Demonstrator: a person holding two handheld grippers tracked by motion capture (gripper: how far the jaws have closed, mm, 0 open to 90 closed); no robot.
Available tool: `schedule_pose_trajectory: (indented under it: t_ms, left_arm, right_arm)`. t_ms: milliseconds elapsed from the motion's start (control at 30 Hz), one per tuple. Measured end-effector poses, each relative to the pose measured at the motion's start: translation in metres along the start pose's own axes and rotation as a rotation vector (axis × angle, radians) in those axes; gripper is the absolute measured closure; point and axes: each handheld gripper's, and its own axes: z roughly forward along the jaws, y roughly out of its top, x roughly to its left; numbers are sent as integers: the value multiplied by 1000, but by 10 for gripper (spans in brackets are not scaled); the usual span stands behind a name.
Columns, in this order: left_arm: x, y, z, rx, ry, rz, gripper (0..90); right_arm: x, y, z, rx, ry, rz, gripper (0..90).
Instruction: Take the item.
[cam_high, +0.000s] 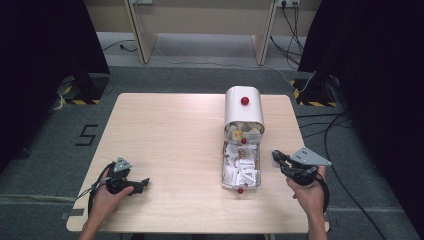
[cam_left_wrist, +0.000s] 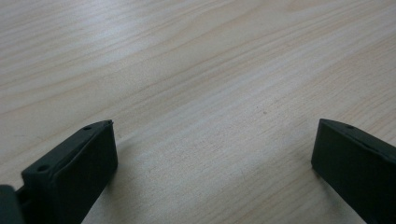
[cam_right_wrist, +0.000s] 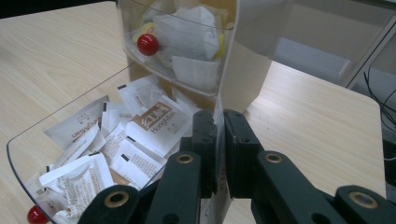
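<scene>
black jaws of the right gripper (cam_right_wrist: 219, 126) stand nearly pressed together, a thin slit between them; whether they pinch the clear wall of the drawer (cam_right_wrist: 65, 109) in front of them cannot be told. clear drawer pulled out toward the person, full of white and brown paper sachets (cam_right_wrist: 156, 121), a red knob (cam_right_wrist: 36, 214) at its front end. above it a second clear drawer (cam_right_wrist: 187, 70) pushed in, holding crumpled packets, with its own red knob (cam_right_wrist: 148, 44).

high view: white round-topped cabinet (cam_high: 243, 107) on the right half of the wooden table (cam_high: 170, 130), red knob (cam_high: 245, 100) on top, lower drawer (cam_high: 241, 167) extended. right gripper (cam_high: 276, 158) just beside the drawer's right side, held in the right hand (cam_high: 307, 192).

left gripper (cam_high: 145, 183) low over bare table near the front-left corner, well apart from the cabinet, in the left hand (cam_high: 107, 195). its jaws stand wide apart, nothing between them but wood grain (cam_left_wrist: 210, 93).
</scene>
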Motion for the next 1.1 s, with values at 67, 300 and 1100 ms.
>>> schedule_pose_trajectory:
  t_ms: [67, 300, 1100]
  left_arm:
    - [0, 0, 0, 0, 0, 0, 0]
    - [0, 0, 0, 0, 0, 0, 0]
    - [0, 0, 0, 0, 0, 0, 0]
  right_arm:
    - [-2, -1, -1, 2, -5, 6, 843]
    - [-7, -3, -3, 2, -26, 19, 843]
    - [-19, -15, 3, 26, -44, 52, 842]
